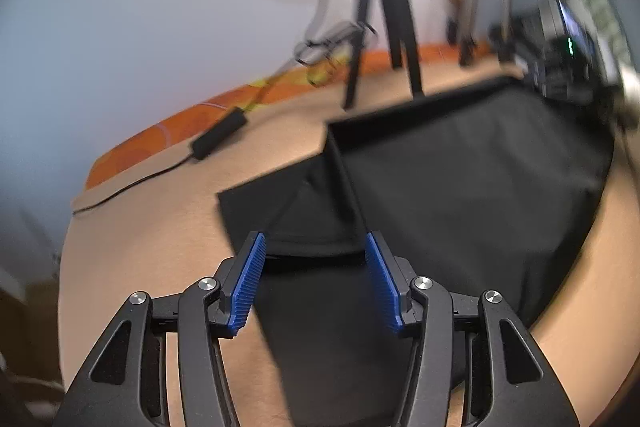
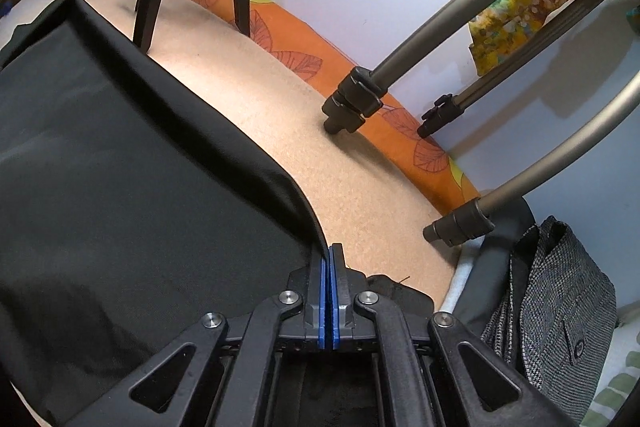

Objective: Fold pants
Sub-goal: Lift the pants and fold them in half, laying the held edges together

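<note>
The right gripper (image 2: pixel 330 255) is clamped on the edge of the black, smooth woven-fabric pants (image 2: pixel 132 163), probably to anchor that side; the left gripper (image 1: pixel 314 259) stands with jaws apart, no cloth between its blue ribbed pads (image 1: pixel 250 287), apparently releasing a fold; the pants lie flat on the beige felt-covered table (image 2: pixel 360 187), running towards 2 o'clock in the left view, matte, part-folded, one panel lapped over.

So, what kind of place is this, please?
Probably a room at home set up for recording. Black pants lie on a beige blanket over an orange floral sheet, likely a bed, with tripod legs standing on it beside a white wall.
</note>
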`<state>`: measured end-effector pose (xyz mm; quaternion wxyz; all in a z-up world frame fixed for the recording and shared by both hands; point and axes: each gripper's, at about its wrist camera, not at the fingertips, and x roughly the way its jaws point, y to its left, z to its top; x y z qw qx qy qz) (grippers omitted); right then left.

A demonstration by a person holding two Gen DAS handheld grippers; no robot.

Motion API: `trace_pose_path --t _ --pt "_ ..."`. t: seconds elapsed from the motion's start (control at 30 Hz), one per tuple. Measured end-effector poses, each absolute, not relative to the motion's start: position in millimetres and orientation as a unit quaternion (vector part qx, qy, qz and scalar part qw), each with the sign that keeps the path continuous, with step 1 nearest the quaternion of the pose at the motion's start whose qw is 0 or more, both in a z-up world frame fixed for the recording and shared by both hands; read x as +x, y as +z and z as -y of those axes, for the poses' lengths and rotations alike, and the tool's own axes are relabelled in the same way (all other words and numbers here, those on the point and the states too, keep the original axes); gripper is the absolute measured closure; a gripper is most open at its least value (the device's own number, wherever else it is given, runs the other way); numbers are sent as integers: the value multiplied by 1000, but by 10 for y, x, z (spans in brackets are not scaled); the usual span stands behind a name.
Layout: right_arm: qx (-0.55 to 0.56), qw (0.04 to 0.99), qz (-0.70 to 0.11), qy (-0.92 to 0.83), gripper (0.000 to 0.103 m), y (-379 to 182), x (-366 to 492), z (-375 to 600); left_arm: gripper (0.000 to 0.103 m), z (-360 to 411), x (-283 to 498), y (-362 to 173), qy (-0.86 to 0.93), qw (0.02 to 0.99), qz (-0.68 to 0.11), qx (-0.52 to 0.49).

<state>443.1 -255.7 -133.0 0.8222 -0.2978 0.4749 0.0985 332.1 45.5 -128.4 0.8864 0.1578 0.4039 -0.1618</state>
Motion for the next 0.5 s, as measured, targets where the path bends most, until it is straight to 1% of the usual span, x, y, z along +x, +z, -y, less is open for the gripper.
trace_pose_path --t 0.13,0.2,0.3,0.4,0.5 --pt "-297 822 -476 97 103 -1329 4430 2582 51 -260 3375 -1415 -163 872 -407 217" --pt "-299 822 -475 96 103 -1341 4424 2561 49 -322 3497 -1488 -117 873 -411 235" --pt "-295 824 -474 96 103 -1317 4416 2578 50 -640 3802 -1390 -23 898 -405 169" --pt "-295 824 -473 97 103 -1320 4431 2592 50 -977 3939 -1226 9 915 -395 86" --pt "-296 825 -472 99 103 -1337 4467 2632 50 -1100 3916 -1127 17 918 -389 68"
